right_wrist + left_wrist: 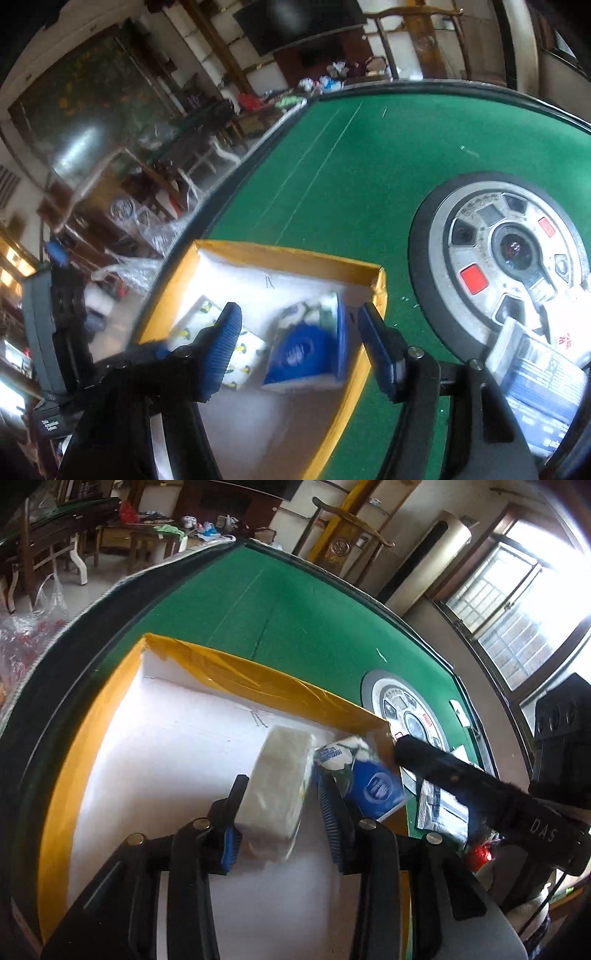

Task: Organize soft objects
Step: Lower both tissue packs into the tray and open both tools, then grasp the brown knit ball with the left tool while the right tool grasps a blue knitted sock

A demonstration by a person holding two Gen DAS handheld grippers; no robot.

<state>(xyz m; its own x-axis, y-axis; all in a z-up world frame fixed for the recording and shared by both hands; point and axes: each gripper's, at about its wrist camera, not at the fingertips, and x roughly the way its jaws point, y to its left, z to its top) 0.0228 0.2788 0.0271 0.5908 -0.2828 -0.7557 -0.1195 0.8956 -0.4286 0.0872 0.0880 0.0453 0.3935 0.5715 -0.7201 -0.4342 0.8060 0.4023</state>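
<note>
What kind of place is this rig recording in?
Most likely a lived-in home room, not a lab. The work surface is an automatic mahjong table with its central control dial; behind it stand wooden chairs, a cluttered side table and a barred window.

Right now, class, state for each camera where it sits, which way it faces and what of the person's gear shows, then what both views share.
Left wrist: sits on the left claw, faces down into the yellow-rimmed box; its two fingers show, a white tissue pack between them.
Right wrist: sits on the right claw, faces down over the box towards the round control panel; its open fingers show.
Shared: the box, the blue tissue pack, the green table, the panel.
</note>
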